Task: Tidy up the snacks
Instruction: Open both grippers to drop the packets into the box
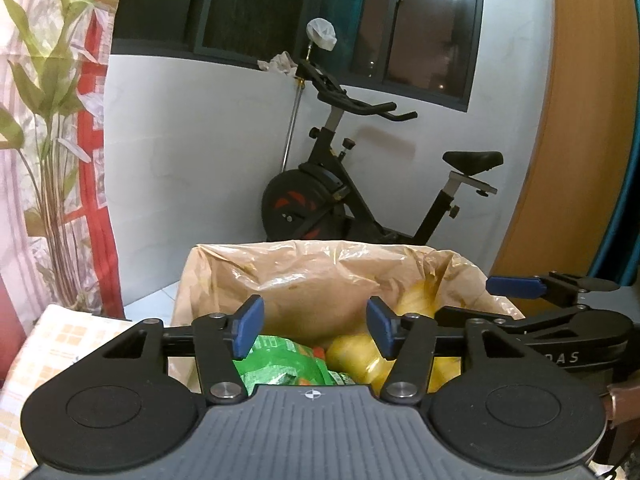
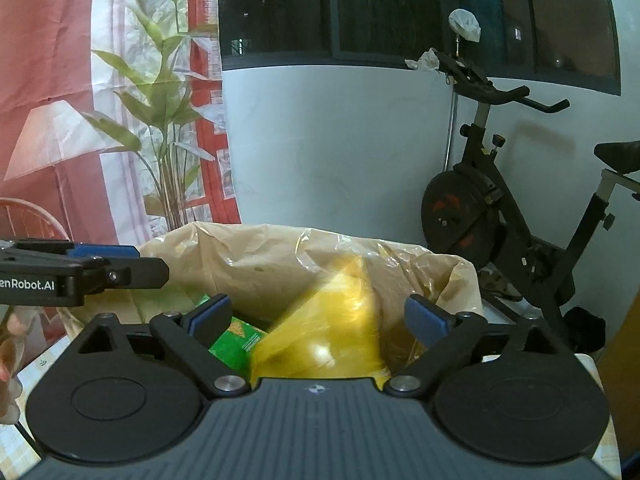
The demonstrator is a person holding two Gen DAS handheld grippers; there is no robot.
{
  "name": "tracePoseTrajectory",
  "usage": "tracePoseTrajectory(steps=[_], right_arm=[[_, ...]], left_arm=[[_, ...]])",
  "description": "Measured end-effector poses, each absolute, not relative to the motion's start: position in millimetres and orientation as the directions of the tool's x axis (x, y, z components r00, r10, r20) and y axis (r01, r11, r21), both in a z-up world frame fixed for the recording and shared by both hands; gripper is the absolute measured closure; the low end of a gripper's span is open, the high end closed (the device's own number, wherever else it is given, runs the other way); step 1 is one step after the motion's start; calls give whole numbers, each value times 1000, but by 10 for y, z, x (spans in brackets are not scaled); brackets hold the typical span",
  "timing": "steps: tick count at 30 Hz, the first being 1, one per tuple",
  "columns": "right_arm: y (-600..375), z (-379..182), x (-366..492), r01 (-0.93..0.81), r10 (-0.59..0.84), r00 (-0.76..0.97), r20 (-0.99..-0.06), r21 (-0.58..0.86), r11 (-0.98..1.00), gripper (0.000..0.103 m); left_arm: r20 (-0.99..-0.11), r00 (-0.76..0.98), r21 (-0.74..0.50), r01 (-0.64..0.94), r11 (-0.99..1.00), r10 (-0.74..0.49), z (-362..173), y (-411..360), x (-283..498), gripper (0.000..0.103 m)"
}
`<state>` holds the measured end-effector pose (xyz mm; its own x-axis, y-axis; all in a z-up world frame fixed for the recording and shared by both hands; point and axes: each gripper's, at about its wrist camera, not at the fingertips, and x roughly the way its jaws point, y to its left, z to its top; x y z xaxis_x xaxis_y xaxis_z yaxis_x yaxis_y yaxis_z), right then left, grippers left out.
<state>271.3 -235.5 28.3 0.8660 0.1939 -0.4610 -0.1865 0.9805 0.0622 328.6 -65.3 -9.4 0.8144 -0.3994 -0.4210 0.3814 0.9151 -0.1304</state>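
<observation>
A box lined with a tan plastic bag (image 1: 320, 276) holds the snacks. Inside lie a green snack packet (image 1: 280, 364) and yellow packets (image 1: 360, 360). My left gripper (image 1: 315, 326) is open and empty just above the box's near edge. In the right wrist view the same bag (image 2: 260, 256) holds a green packet (image 2: 236, 340) and a blurred yellow packet (image 2: 332, 332) that lies between my right gripper's open jaws without touching either pad. My right gripper (image 2: 320, 318) hangs over the box. Each gripper shows at the other view's side (image 1: 532, 292) (image 2: 92, 264).
A black exercise bike (image 1: 360, 184) stands by the white wall behind the box. A patterned curtain (image 1: 52, 140) with printed leaves hangs at the left. A wooden door (image 1: 580, 140) is at the right. A checked tablecloth (image 1: 60, 344) covers the table beside the box.
</observation>
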Motion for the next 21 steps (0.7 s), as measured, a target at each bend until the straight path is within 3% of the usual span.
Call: tracePoseTrajectory(steps=[21], right_arm=[[-2389, 355, 2019, -188, 180, 906, -383, 16, 982, 7]], left_arm=[[-382, 864, -124, 303, 945, -328, -122, -132, 2496, 42]])
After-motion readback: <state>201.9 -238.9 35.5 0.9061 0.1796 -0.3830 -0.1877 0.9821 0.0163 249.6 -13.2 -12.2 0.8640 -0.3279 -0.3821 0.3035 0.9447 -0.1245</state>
